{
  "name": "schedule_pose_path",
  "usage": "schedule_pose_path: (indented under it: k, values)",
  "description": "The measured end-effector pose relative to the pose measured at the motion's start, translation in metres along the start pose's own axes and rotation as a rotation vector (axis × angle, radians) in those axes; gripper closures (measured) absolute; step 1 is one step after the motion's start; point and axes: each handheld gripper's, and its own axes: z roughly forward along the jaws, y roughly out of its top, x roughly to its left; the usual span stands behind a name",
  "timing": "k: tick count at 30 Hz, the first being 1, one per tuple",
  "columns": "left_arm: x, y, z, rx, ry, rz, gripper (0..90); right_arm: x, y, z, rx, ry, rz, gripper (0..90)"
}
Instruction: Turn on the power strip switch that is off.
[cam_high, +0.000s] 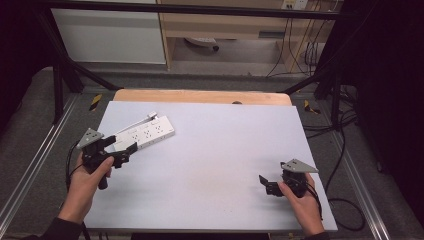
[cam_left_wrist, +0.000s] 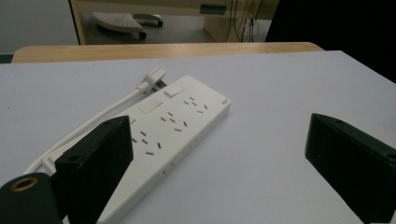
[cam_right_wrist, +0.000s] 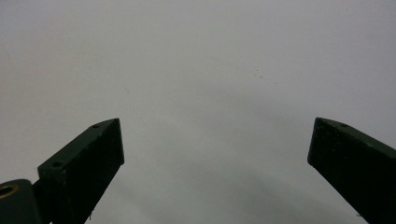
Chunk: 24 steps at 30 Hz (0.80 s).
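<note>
1. Two grippers, both with jaws wide apart and holding nothing: the left gripper (cam_high: 125, 152) sits at the near end of a white power strip (cam_high: 145, 133), one jaw in front of that end in its own view; whether it touches, I cannot tell. The right gripper (cam_high: 267, 185) hovers near the table's right front.
2. Bare surface spreads between them.
3. Pale grey table (cam_high: 215, 150), wooden far edge; dark frame and cables beyond.
</note>
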Motion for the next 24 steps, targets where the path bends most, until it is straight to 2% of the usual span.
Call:
schedule_pose_path:
  k: [9, 17, 20, 24]
  values:
    - [0.000, 0.011, 0.018, 0.022, 0.016, 0.018, 7.6, 0.001, 0.000, 0.001, 0.006, -0.002, -0.002, 4.6]
    - [-0.003, 0.021, 0.031, 0.017, 0.009, 0.034, 7.5, 0.001, 0.000, 0.000, 0.003, -0.002, -0.006, 4.9]
    - [0.000, 0.025, 0.035, 0.009, -0.003, 0.006, 7.5, 0.000, -0.001, 0.002, 0.017, -0.007, -0.008, 4.9]
    - [0.005, 0.031, 0.041, 0.008, 0.026, 0.004, 7.7, 0.000, -0.001, 0.002, 0.019, -0.007, -0.007, 5.2]
